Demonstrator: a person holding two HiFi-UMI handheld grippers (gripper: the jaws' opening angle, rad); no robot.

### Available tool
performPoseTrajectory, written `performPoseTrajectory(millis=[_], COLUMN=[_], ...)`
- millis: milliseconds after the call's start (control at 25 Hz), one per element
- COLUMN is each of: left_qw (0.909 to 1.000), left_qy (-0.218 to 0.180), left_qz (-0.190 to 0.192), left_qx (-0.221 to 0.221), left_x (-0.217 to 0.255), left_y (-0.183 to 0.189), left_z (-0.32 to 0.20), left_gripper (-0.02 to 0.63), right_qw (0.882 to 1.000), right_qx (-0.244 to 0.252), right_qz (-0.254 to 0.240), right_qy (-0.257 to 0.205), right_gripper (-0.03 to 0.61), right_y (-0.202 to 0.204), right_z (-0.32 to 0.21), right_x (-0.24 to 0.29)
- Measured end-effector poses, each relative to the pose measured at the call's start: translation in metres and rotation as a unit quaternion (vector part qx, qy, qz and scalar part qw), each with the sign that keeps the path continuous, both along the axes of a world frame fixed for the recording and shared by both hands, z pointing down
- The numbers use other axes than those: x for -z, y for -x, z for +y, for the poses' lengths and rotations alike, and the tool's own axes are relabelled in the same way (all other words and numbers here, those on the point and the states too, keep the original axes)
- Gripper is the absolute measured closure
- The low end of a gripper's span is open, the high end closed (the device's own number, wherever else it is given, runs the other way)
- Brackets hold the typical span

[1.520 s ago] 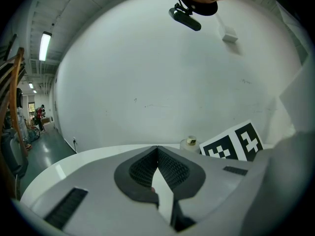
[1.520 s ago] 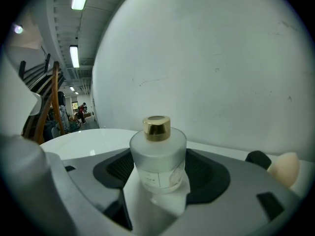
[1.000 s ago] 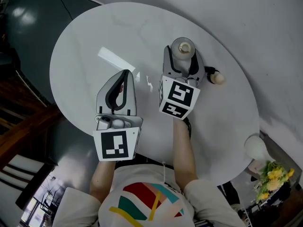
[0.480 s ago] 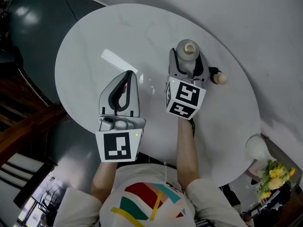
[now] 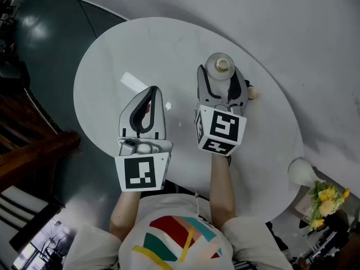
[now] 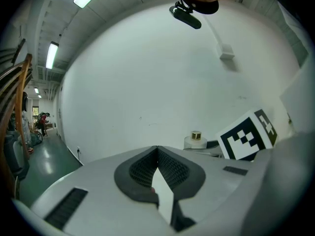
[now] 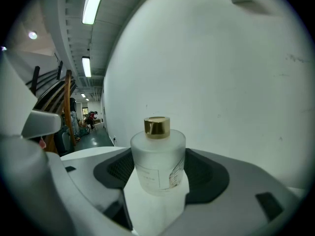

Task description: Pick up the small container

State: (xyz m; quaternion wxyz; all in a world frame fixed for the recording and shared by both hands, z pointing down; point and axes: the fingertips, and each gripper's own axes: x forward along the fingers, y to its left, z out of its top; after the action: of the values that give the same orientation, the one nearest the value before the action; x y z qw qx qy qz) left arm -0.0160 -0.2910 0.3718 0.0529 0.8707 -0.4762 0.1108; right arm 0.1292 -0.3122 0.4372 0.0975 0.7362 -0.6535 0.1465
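The small container (image 5: 220,67) is a frosted glass bottle with a gold cap, on the far right part of the round white table (image 5: 140,44). My right gripper (image 5: 220,76) is shut on it, a finger pressing each side. In the right gripper view the bottle (image 7: 158,159) stands upright between the dark pads (image 7: 206,173); I cannot tell whether its base touches the table. My left gripper (image 5: 152,90) hovers to the left of it, shut and holding nothing. In the left gripper view its tips (image 6: 157,148) meet, and the bottle (image 6: 196,139) shows beyond them.
A small black-and-beige stopper-like thing (image 5: 251,93) lies just right of the right gripper. A white rounded object (image 5: 304,172) and yellow flowers (image 5: 327,202) sit off the table's right edge. Dark wooden furniture (image 5: 34,151) stands at the left.
The right gripper, with the bottle between its fingers, now stands closer to the stopper-like thing, partly covering it. The left gripper keeps its place and stays shut.
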Motion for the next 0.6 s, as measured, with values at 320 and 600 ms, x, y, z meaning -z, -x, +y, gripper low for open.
performPoseTrajectory(millis=[320,600], left_qw=[0.9992,0.9965], left_qy=[-0.027,-0.066], left_qz=[0.028,0.045], left_qx=[0.007,0.022], left_x=[0.045,0.095], left_y=[0.009,0.022], left_z=[0.035,0.054], left_gripper=[0.595,0.596], right_qw=[0.998,0.994], right_qx=[0.013,0.038], right_qz=[0.009,0.019], right_qy=[-0.064,-0.097], right_gripper=[0.250,0.250], right_y=[0.013,0.038], right_z=[0.047,0.103], right_x=[0.093,0.151])
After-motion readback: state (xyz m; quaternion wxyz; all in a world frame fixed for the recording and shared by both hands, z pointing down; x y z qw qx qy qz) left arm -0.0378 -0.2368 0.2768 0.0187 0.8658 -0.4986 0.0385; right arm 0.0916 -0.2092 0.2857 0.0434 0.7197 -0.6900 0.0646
